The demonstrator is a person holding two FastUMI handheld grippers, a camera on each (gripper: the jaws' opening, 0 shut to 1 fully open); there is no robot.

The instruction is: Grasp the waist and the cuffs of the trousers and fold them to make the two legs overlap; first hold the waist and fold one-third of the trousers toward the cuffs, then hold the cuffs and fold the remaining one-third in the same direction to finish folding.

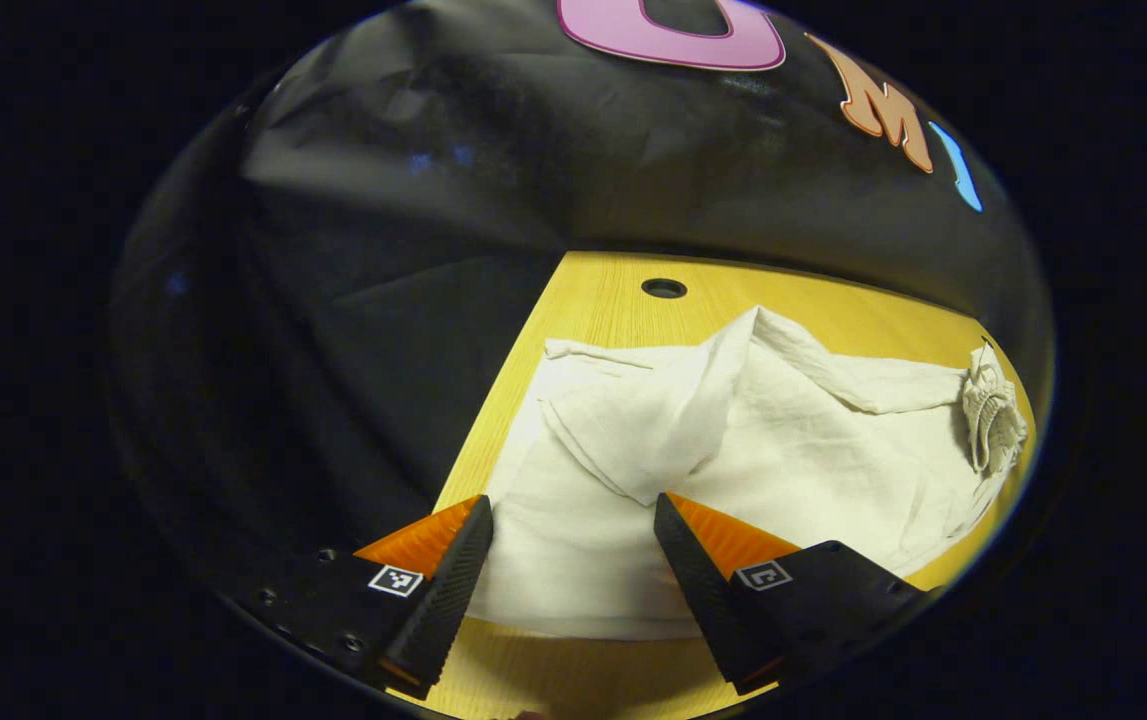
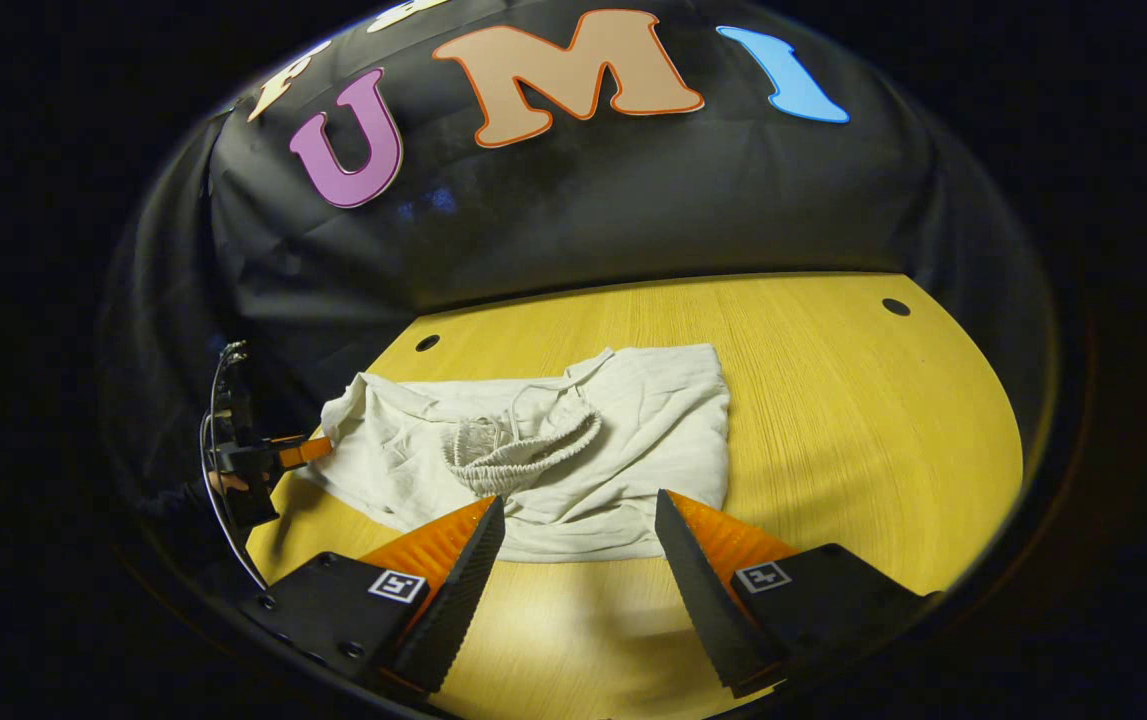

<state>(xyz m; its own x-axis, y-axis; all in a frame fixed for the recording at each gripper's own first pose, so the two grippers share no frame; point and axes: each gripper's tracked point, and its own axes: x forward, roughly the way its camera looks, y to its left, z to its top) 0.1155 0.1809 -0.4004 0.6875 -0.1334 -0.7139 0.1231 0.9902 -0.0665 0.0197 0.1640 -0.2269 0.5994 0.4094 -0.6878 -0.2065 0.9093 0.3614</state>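
With the left tool [image 1: 571,500] spread wide and pinching nothing, poised over the left end of the trousers [image 1: 783,470], go in low and flat. Judging by the waistband [image 2: 523,450] lying doubled back onto the middle of the heap, treat the first third as already folded and the cuff end [image 2: 353,405] as the part to take now. Slide one finger under every layer at that end before closing, since both legs need to travel together. Pick the outer corner, not the loose ridge of cloth standing up in the middle, which looks likely to lift alone and drag the fold askew.

Further along, mind the waistband: thick, gathered elastic, ribbed and crinkled, with a thin drawstring [image 2: 533,395] looping out of it. Keep that cord tucked inside the fold so that it does not snag.

With the right tool [image 2: 579,497] likewise spread and holding nothing, hovering above the near hem, bring it across to the matching cuff corner, or pin the right-hand folded edge [image 2: 718,420] if the stack starts to slip. Lift both corners level, carry them over the waistband, and lay them down square with that straight edge.

Soft, pale, lightly creased woven cloth, limp and quick to wrinkle. Smooth yellow wood-grain tabletop [image 2: 833,400] beneath, slippery by the look of it, with small round holes [image 1: 664,288] near its far side.
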